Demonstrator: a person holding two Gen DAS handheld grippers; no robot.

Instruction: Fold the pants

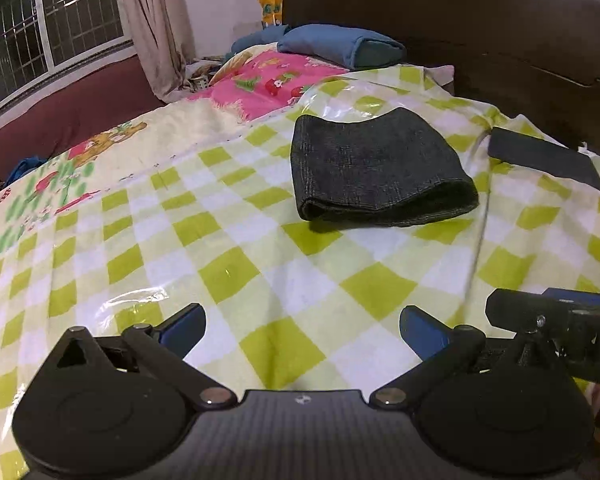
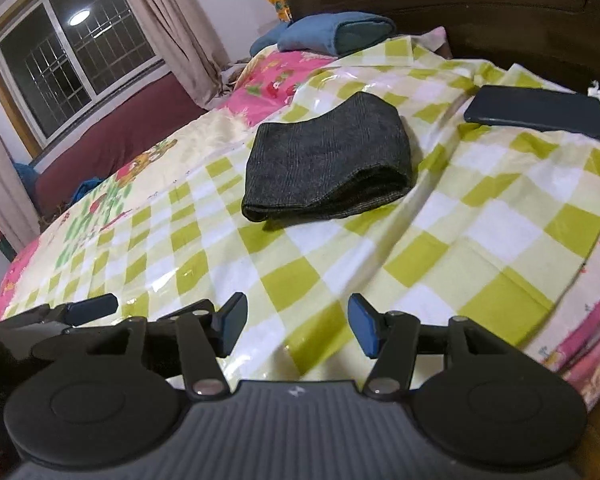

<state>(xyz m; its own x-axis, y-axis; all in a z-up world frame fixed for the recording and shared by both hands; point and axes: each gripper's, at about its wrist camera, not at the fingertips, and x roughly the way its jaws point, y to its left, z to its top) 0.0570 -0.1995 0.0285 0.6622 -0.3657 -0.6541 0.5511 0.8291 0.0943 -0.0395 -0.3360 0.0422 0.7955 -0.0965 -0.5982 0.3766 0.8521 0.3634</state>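
Note:
The dark grey denim pants [image 1: 376, 168] lie folded into a compact bundle on the green-and-white checked sheet [image 1: 260, 272]; they also show in the right wrist view [image 2: 324, 164]. My left gripper [image 1: 302, 330] is open and empty, held well short of the pants near the bed's front. My right gripper [image 2: 296, 328] is open and empty too, also well back from the pants. Part of the right gripper [image 1: 556, 316] shows at the right edge of the left wrist view, and part of the left gripper [image 2: 88, 306] shows at the left of the right wrist view.
A flat black rectangular object [image 1: 544, 156] lies on the sheet right of the pants, also in the right wrist view [image 2: 540, 112]. Blue pillows [image 1: 340, 46] sit by the dark headboard [image 1: 460, 20]. A pink cartoon quilt [image 1: 268, 80] lies behind; window and curtain at left.

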